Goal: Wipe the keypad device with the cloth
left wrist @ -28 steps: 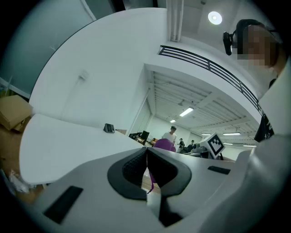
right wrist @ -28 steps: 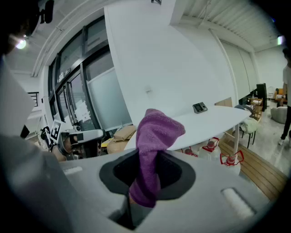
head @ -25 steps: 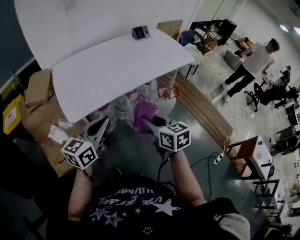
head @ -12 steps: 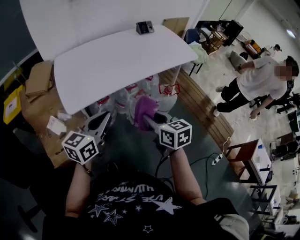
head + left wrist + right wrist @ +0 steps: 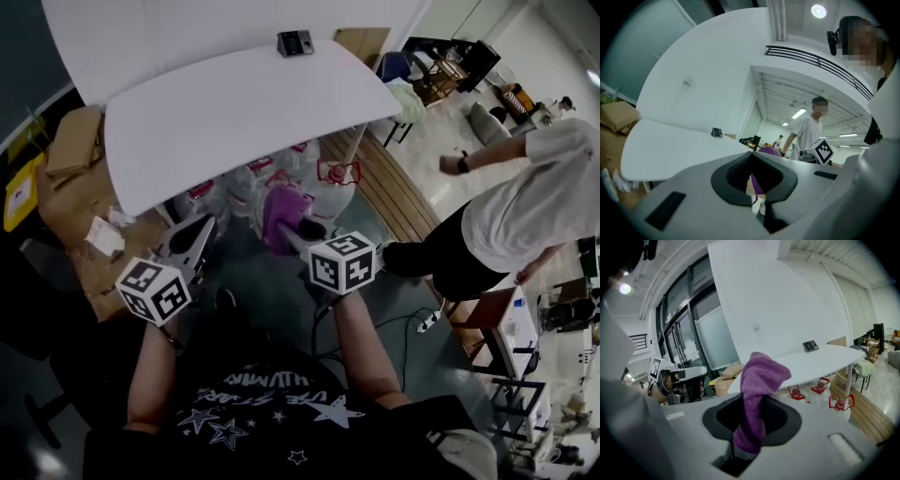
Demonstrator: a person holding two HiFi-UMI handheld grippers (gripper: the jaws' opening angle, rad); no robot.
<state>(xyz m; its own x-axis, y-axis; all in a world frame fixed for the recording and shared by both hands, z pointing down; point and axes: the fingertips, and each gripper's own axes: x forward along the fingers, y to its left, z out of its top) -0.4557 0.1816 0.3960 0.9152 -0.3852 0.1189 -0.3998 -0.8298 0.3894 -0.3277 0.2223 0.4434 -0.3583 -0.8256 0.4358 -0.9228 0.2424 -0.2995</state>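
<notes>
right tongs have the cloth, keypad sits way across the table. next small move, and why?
Probably carry the right tongs forward over the white table toward the keypad device. They are shut on the purple cloth but hang short of the table's near edge, while the device sits at the far edge, out of the cloth's reach.

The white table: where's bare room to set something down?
Nearly the whole white table is bare; only the keypad device sits at its far edge. It is crowded underneath with water jugs, and beside its left end with cardboard boxes.
</notes>
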